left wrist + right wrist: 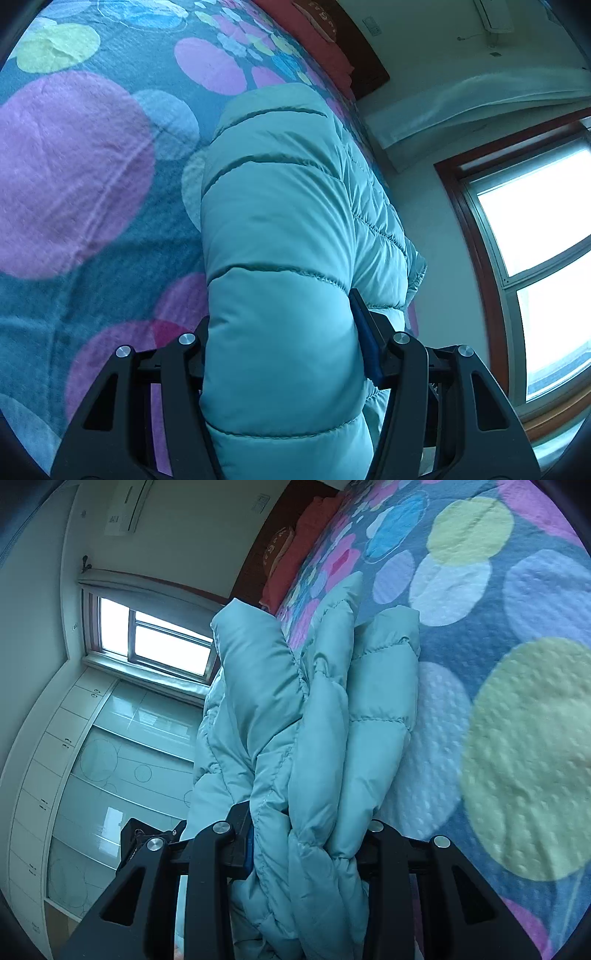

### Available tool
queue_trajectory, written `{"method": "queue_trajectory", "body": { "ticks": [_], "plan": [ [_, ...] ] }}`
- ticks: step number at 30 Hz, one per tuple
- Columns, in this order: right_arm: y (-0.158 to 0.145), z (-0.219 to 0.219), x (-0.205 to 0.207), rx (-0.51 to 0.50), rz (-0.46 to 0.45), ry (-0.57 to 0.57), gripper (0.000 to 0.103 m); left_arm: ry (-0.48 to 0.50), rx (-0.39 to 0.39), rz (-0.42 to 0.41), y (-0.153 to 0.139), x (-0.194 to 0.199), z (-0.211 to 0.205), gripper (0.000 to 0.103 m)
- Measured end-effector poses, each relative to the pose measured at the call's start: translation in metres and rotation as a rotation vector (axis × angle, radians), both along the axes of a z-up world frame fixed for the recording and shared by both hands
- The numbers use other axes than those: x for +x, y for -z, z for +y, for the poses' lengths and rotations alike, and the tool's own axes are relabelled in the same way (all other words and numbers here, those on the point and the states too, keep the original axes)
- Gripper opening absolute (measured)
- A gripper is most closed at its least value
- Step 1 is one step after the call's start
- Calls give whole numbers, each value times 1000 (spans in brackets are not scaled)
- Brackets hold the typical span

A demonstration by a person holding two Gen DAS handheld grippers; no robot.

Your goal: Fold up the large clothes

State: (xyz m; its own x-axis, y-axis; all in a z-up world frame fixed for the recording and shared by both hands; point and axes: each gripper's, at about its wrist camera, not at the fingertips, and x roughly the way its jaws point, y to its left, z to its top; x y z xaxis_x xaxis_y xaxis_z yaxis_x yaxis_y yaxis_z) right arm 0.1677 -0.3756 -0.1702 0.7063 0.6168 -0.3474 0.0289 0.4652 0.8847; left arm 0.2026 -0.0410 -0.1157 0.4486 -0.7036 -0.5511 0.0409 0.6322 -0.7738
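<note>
A light teal quilted puffer jacket (280, 206) lies on a bed with a blue bedspread (92, 155) printed with large coloured circles. My left gripper (284, 332) is shut on a thick padded fold of the jacket, which fills the gap between the jaws. In the right wrist view the jacket (295, 720) is bunched in several folds and my right gripper (310, 834) is shut on that bundle. The jacket hangs partly lifted beside the bedspread (498, 664).
A red pillow (317, 40) and dark wooden headboard (369, 62) stand at the bed's far end. A window (535, 236) with a wooden frame is at the side. White wardrobe doors (92, 775) and an air conditioner (129, 506) line the walls.
</note>
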Motion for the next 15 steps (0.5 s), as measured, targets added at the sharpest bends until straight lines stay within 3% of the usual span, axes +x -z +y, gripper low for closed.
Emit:
{"method": "queue_trajectory", "body": {
  "ticks": [10,15],
  "plan": [
    [1,65,81,10,-8,-113,33,-100,27,-6,7,35,71,56],
    [15,71,83,22,27,-115,33,-101,2,46,32,45,91,57]
  ]
}}
